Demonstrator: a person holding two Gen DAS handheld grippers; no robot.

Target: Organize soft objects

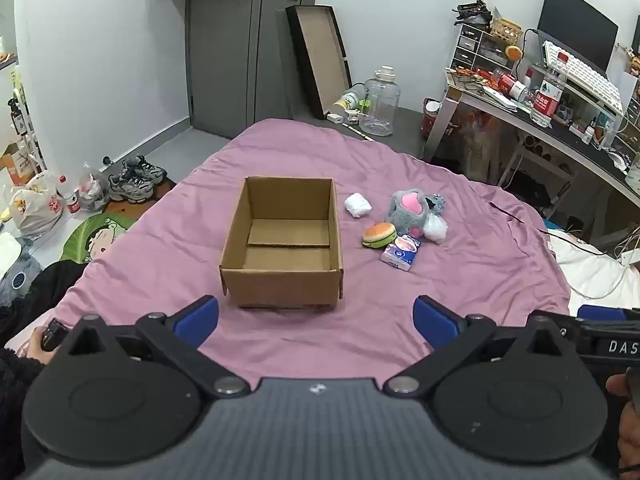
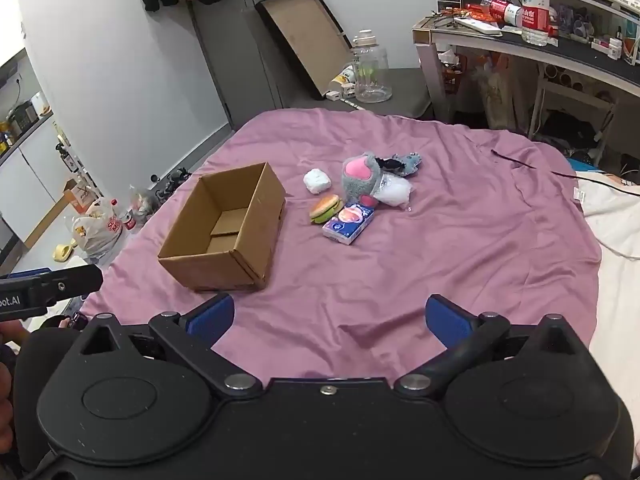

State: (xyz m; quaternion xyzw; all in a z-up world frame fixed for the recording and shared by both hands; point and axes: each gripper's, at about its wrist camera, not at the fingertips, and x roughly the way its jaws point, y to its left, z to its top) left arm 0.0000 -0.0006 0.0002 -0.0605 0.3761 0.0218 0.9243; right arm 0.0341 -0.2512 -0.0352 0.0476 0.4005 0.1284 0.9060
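An open, empty cardboard box sits on the purple bedsheet. To its right lies a cluster of soft things: a white wad, a grey-and-pink plush toy, a toy burger, a tissue pack and a white bagged wad. My left gripper is open and empty, just short of the box. My right gripper is open and empty, well short of the cluster.
A cluttered desk stands at the right. A clear jug and a leaning flat box are beyond the bed. Shoes and bags lie on the floor at the left. White bedding borders the sheet's right side.
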